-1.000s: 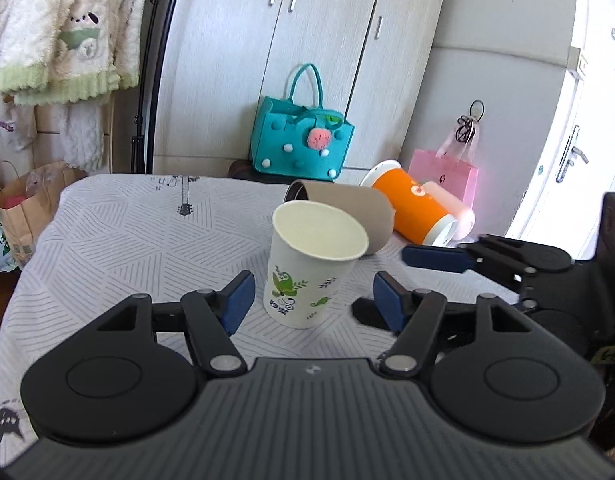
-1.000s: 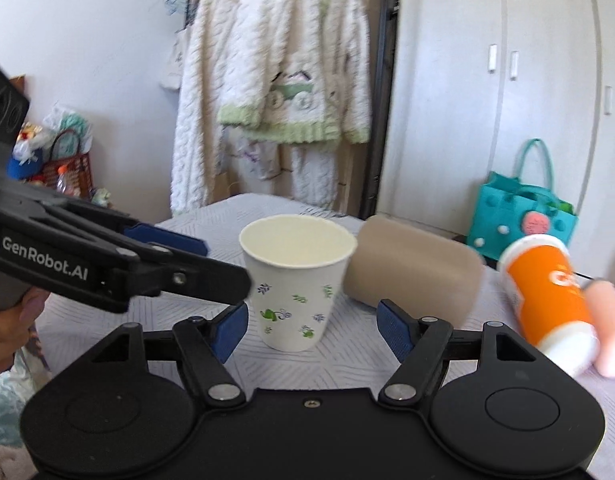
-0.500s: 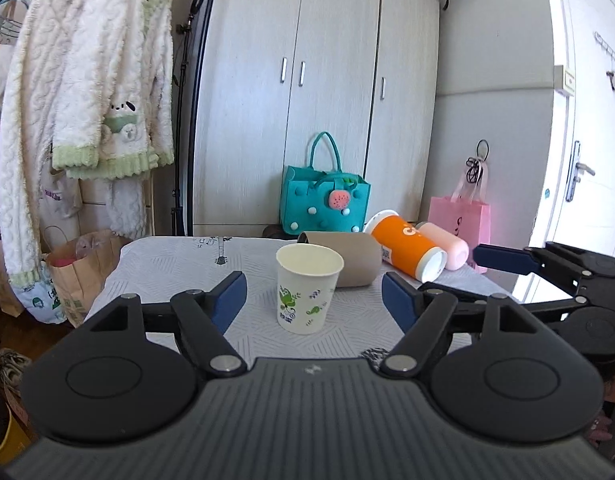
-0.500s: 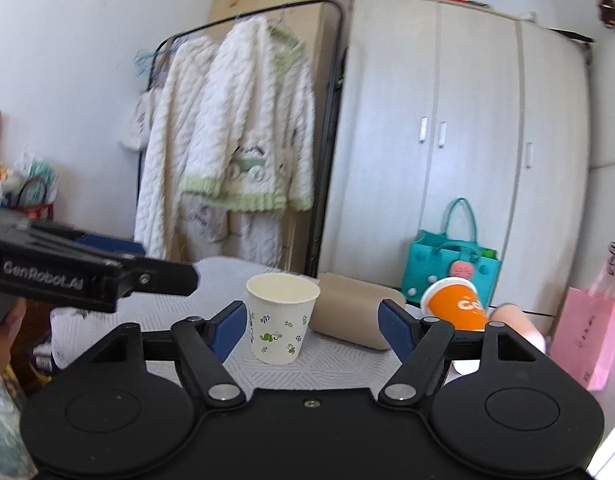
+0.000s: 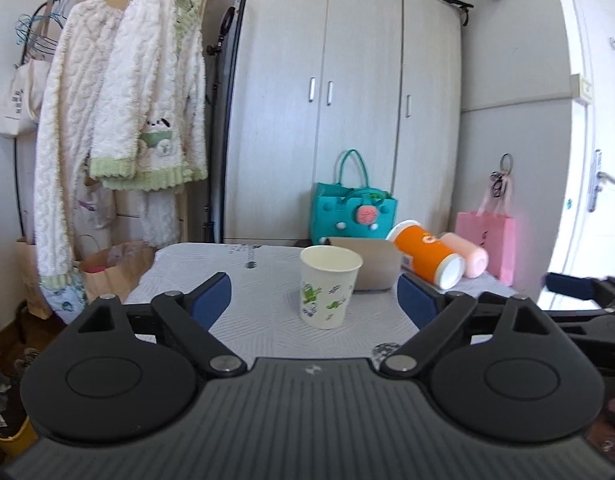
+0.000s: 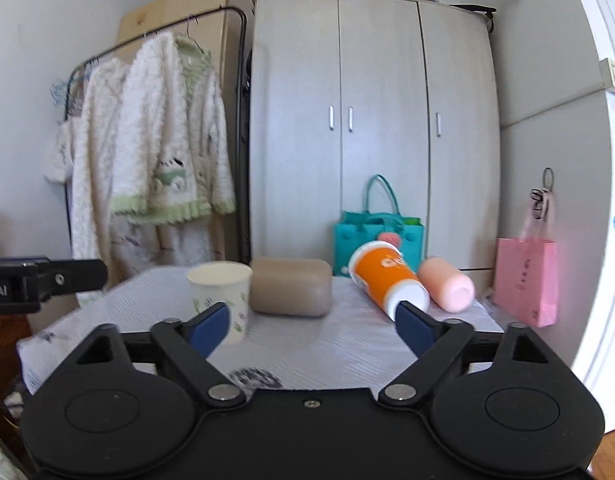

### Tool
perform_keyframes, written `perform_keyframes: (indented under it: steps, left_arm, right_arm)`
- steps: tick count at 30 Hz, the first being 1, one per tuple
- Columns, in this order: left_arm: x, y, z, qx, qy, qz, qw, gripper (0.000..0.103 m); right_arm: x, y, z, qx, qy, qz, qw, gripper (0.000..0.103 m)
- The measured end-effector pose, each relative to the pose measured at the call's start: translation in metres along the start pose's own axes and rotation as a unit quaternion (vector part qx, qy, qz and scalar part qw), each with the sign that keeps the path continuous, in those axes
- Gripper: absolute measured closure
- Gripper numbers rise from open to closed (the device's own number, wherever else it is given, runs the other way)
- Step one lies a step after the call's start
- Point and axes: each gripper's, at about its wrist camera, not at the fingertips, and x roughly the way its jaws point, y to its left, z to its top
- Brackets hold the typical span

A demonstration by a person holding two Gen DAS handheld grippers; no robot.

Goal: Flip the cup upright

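Observation:
A white paper cup with green prints [image 5: 327,286] stands upright on the patterned table [image 5: 263,304]; it also shows in the right wrist view [image 6: 221,292]. Behind it a tan cup [image 5: 373,264] [image 6: 291,292], an orange cup [image 5: 425,254] [image 6: 387,280] and a pink cup [image 5: 467,258] [image 6: 447,284] lie on their sides. My left gripper [image 5: 313,300] is open and empty, well back from the white cup. My right gripper [image 6: 311,324] is open and empty, back from the table; it shows at the right edge of the left wrist view [image 5: 579,300].
A teal bag [image 5: 353,216] and a pink bag [image 5: 485,242] stand behind the table by the wardrobe [image 5: 347,120]. A rack of white clothes [image 5: 119,140] and paper bags [image 5: 115,268] stand at the left. A door [image 5: 599,160] is at the right.
Both grippers have pulled back and away from the upright white cup, which now looks smaller and farther. Both stay open and empty.

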Motion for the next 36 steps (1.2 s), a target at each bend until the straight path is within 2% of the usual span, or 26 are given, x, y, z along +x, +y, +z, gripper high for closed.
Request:
perform_keyframes:
  steps: [2,6,15,22,36]
  left_arm:
    - [0.002,0.001,-0.003,-0.004,0.006,0.003,1.0,0.007]
    - [0.003,0.003,-0.008,-0.009,0.007,0.009,0.9999,0.0]
    - [0.01,0.002,-0.017,-0.009,0.025,0.008,0.9996,0.0]
    - [0.009,0.004,-0.02,-0.02,0.023,-0.002,0.9995,0.0]
    - [0.013,0.011,-0.023,-0.033,0.052,0.016,0.998,0.0]
  right_arm:
    - [-0.003,-0.001,-0.003,0.0,-0.003,-0.015,1.0,0.0]
    - [-0.005,-0.002,-0.005,0.005,0.001,-0.031,1.0,0.0]
    - [-0.005,0.001,-0.013,0.007,0.013,-0.037,0.999,0.0]
    - [-0.004,0.001,-0.014,0.005,0.013,-0.055,0.998,0.0]
    - [-0.005,0.003,-0.016,0.005,0.018,-0.071,0.997,0.0]
